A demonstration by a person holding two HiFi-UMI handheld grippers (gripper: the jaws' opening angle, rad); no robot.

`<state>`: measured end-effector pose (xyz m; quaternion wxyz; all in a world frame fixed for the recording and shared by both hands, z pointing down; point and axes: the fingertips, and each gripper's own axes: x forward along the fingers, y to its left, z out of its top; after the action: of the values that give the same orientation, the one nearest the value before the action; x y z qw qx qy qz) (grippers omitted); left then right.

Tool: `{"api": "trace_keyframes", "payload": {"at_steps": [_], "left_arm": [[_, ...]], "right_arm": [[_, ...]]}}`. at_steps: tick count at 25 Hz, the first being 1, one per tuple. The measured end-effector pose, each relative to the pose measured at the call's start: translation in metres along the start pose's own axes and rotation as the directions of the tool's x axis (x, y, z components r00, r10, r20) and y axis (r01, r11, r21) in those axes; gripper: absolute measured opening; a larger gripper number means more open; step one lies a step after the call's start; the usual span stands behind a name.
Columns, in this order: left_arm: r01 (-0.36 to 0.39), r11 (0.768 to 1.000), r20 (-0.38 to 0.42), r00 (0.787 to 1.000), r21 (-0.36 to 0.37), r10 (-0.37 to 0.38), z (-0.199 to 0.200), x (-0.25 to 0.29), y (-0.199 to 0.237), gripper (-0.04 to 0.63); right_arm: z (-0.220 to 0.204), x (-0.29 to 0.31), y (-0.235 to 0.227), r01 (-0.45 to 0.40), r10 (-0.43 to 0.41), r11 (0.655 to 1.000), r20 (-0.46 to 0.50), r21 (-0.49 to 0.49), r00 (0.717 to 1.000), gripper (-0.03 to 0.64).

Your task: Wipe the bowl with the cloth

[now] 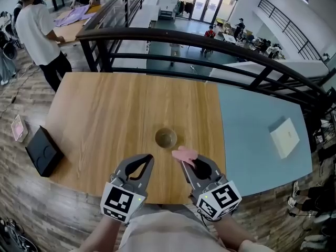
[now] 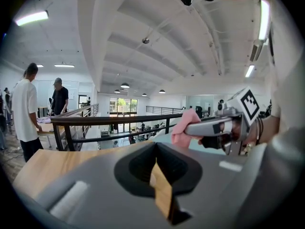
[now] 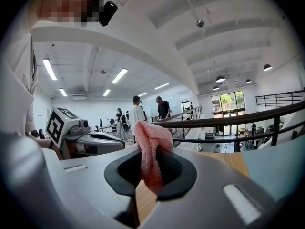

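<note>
- Clamping the pink cloth [image 1: 185,153], the right gripper [image 1: 183,163] should dip it into the bowl [image 1: 166,138] — frame centre.
- The left gripper [image 1: 150,157], jaws together and empty, could steady it — gently.

bright, even daylight | ceiling strip lights | fisheye edges dark

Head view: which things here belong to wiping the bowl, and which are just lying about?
For the job:
bowl
pink cloth, clamped in the right gripper
left gripper, jaws shut, empty

Lying about:
black box
white pad on the blue table
small pink-and-white item at far left
</note>
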<state>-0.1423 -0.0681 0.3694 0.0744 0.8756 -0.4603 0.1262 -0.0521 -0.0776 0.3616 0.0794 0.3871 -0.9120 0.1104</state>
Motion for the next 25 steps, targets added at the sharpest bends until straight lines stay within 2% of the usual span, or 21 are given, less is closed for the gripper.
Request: {"api": "trace_keyframes", "payload": {"at_steps": [11,15,18,20,23,25], "left_arm": [[-0.028,1.0,-0.092,0.995,0.006,0.028,-0.023,0.043,0.016,0.002],[-0.015,1.0,-0.152,0.988,0.005,0.016,-0.041,0.067,0.026,0.003],[-0.007,1.0,-0.21,0.978,0.01,0.009,-0.059,0.087,0.033,0.048],[-0.012,1.0,-0.233,0.972,-0.001,0.012,-0.07,0.101,0.04,0.048],[-0.037,0.998,-0.242,0.97,-0.041,0.026,-0.086,0.12,0.056,0.048],[-0.058,0.997,-0.246,0.968,-0.059,0.042,-0.095,0.132,0.067,0.048]], "right_arm": [[-0.015,0.024,-0.036,0.001,-0.001,1.0,-0.02,0.009,1.0,0.04],[-0.028,0.043,-0.046,-0.019,0.019,1.0,-0.05,0.011,0.999,0.04],[-0.039,0.058,-0.058,-0.028,0.03,0.999,-0.071,0.026,0.997,0.04],[-0.046,0.07,-0.068,-0.019,0.022,0.999,-0.08,0.031,0.997,0.04],[-0.059,0.09,-0.082,0.009,-0.011,1.0,-0.101,-0.019,0.995,0.04],[-0.068,0.103,-0.09,0.014,-0.014,1.0,-0.106,-0.001,0.994,0.04]]}}
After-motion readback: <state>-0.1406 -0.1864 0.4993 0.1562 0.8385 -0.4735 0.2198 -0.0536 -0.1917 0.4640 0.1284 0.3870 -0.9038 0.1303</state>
